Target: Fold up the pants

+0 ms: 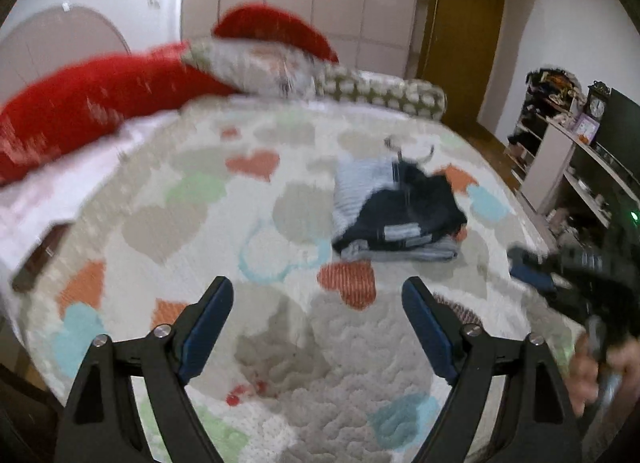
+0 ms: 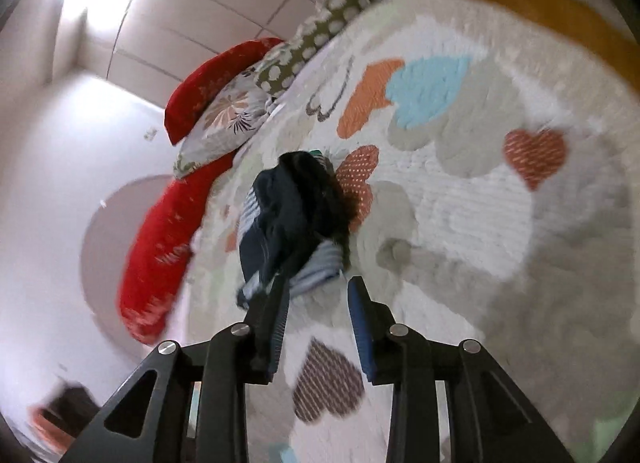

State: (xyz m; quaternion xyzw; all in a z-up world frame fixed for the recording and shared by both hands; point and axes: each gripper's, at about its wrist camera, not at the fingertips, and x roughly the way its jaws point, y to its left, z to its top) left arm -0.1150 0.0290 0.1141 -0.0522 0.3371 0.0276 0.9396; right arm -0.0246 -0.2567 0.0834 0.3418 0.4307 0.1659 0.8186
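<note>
The pants [image 1: 400, 215] lie as a folded bundle of dark navy and pale striped cloth on the heart-patterned bedspread [image 1: 280, 343]. My left gripper [image 1: 318, 283] hovers over the bedspread short of the bundle, open wide with nothing between its blue pads. In the right wrist view the pants [image 2: 292, 215] lie just past my right gripper [image 2: 319, 283], whose jaws stand partly apart with only bedspread showing in the gap. Its left fingertip [image 2: 280, 295] overlaps the bundle's near edge. In the left wrist view the right gripper [image 1: 536, 271] shows blurred at the right edge, held by a hand [image 1: 600, 375].
Red pillows [image 1: 80, 103] and patterned ones [image 1: 260, 67] line the head of the bed. Shelves with clutter [image 1: 560, 167] stand beyond the bed's right side, a wooden door [image 1: 460, 43] behind. Both views are motion-blurred.
</note>
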